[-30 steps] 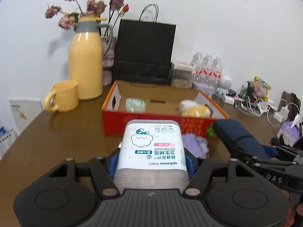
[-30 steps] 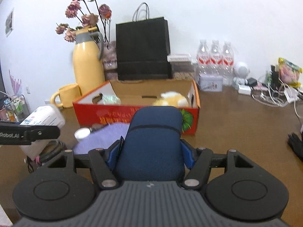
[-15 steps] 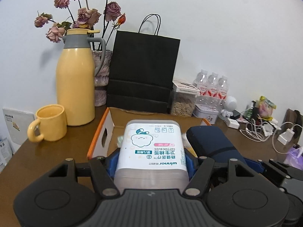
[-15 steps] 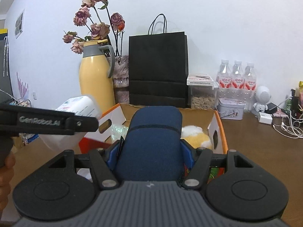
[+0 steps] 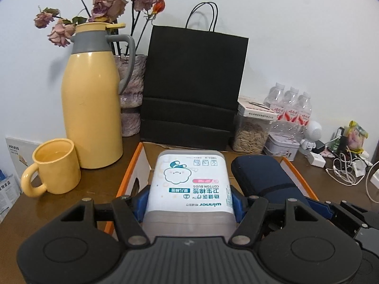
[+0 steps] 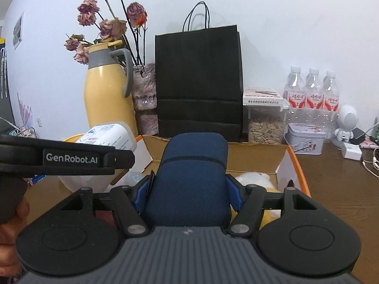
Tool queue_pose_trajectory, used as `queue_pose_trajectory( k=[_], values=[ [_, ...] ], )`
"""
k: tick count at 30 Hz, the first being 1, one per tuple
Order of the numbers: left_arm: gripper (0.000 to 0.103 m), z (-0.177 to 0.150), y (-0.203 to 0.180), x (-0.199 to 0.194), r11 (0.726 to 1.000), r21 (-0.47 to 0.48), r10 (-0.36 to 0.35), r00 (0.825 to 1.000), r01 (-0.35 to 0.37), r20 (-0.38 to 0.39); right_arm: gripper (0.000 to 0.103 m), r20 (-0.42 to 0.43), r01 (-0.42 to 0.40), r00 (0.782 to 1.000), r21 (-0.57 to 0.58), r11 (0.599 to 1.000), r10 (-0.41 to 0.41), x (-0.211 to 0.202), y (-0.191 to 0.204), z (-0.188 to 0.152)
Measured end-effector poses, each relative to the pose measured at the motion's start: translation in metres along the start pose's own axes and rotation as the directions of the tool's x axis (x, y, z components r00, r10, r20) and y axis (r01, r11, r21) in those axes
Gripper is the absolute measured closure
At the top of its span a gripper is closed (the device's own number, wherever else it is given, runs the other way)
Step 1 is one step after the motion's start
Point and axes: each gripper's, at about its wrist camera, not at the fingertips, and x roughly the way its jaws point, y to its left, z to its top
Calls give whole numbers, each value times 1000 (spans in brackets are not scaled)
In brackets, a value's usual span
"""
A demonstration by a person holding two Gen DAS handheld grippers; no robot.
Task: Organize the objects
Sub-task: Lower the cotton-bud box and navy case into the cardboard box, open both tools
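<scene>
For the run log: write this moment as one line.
left claw: shut on cotton buds box | right claw: shut on blue case | both over orange cardboard box

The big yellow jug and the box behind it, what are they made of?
The yellow jug looks like glossy plastic or coated metal: light glints on it. The box looks like cardboard: plain brown inside, orange rim, folded flaps.

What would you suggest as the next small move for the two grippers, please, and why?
Probably lower both a little into the orange-rimmed cardboard box, then release. The left gripper is shut on the white cotton-bud box and the right gripper on the navy blue fabric pouch; both loads hang above the box's open interior. Keep the pouch clear of the white-and-yellow plush toy.
</scene>
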Motion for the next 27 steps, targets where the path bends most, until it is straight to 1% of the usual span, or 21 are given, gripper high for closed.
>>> queue_pose_trajectory(
  k=[7, 11, 16, 18, 19, 20, 21, 22, 23, 25, 27],
  values=[
    [39, 9, 0, 30, 1000, 10, 21, 1000, -21, -12, 38, -25, -6, 1000, 4, 1000, 7, 31, -6, 4],
    [39, 12, -2, 41, 999, 32, 28, 1000, -28, -6, 38, -41, -1, 999, -4, 1000, 1, 44, -9, 4],
    [39, 10, -3, 53, 998, 42, 44, 999, -43, -27, 38, -54, -3, 999, -3, 1000, 3, 52, -11, 2],
    [38, 8, -5, 56, 997, 44, 64, 997, -62, -41, 37, -68, -7, 998, -2, 1000, 6, 54, -12, 1],
    [38, 7, -5, 57, 997, 44, 70, 996, -68, -49, 32, -84, -11, 996, -5, 1000, 11, 55, -12, 0],
    [32, 7, -5, 58, 996, 42, 75, 996, -73, -53, 20, -93, -14, 996, -4, 1000, 14, 56, -12, 0],
    [23, 7, -6, 57, 996, 49, 81, 995, -79, -54, 9, -96, -10, 995, -2, 1000, 10, 56, -13, -1],
    [3, 7, -7, 57, 994, 61, 89, 995, -85, -55, 0, -97, 0, 995, -5, 1000, 0, 55, -12, -1],
    [0, 6, -8, 56, 994, 73, 91, 994, -87, -52, 0, -86, 14, 996, -12, 1000, -15, 53, -11, 0],
    [0, 5, -11, 54, 992, 87, 96, 994, -93, -41, 0, -85, 15, 996, -16, 1000, -16, 50, -10, 1],
    [0, 4, -11, 55, 992, 88, 97, 994, -92, -48, 0, -82, 14, 996, -14, 1000, -15, 49, -10, 2]
  ],
)
